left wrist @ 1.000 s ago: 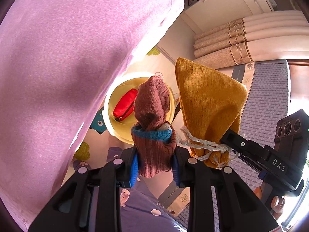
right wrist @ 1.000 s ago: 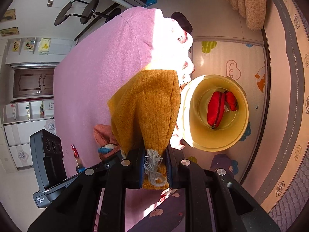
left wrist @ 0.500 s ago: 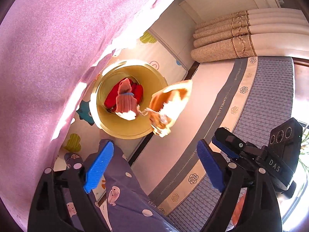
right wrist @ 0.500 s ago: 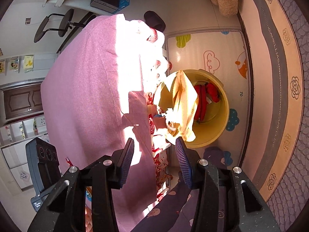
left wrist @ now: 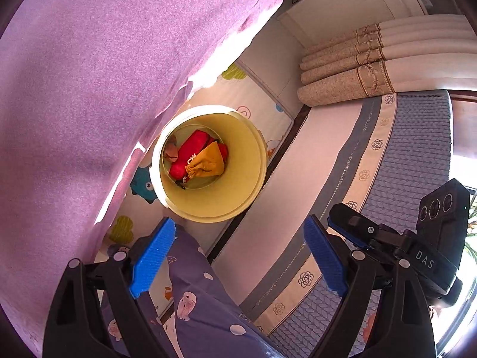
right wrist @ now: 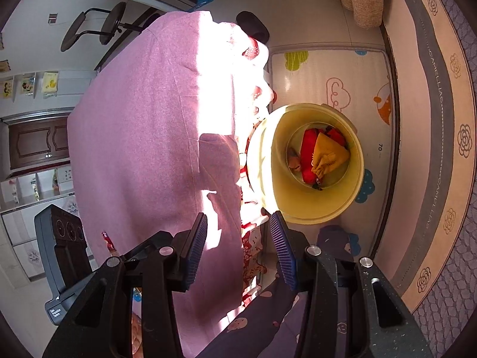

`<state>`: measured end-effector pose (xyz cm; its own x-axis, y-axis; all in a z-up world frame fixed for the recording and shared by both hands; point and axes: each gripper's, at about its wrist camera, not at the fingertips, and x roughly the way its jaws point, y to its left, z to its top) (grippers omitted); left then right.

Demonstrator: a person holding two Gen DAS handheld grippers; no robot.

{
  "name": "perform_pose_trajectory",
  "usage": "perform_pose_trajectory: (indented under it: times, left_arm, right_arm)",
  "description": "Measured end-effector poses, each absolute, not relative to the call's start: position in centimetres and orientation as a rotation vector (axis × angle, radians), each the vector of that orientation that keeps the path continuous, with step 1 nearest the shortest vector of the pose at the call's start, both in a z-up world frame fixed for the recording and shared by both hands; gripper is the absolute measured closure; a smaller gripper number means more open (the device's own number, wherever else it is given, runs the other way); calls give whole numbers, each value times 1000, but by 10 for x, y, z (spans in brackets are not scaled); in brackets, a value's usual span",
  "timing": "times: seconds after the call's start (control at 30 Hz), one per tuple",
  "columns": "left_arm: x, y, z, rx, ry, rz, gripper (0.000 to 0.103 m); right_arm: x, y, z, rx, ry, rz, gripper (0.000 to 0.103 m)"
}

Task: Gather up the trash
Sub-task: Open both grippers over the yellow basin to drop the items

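**Both grippers empty above the yellow bin**

Your left gripper (left wrist: 238,253) hangs with its blue pads spread wide, nothing between them. Your right gripper (right wrist: 238,250) also stands parted and bare, less widely. Below them sits the yellow bin (left wrist: 238,185) on the cartoon play mat (right wrist: 342,74), just beside the edge of the pink-covered table (left wrist: 104,74). On the bin's floor, the mustard pouch (left wrist: 207,162) lies on the red pouch (left wrist: 190,149), the brownish pouch (left wrist: 171,150) near the wall.
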<state>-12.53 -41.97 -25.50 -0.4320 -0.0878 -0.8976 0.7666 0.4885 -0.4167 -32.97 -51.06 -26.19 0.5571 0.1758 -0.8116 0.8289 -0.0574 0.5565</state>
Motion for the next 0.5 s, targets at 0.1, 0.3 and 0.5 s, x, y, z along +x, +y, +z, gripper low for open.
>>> perform_pose_trajectory:
  times: [0.1, 0.3, 0.5]
  left_arm:
    - [-113, -412, -245, 548, 1730, -1092, 16]
    - [-76, -382, -230, 472, 1698, -1061, 16]
    - [-28, -338, -215, 395, 1664, -1012, 16]
  right_arm:
    - [-313, -509, -255, 1541, 889, -640, 58]
    - [-264, -498, -242, 1467, 935, -563, 58]
    - [-203, -471, -228, 1385, 988, -472, 58]
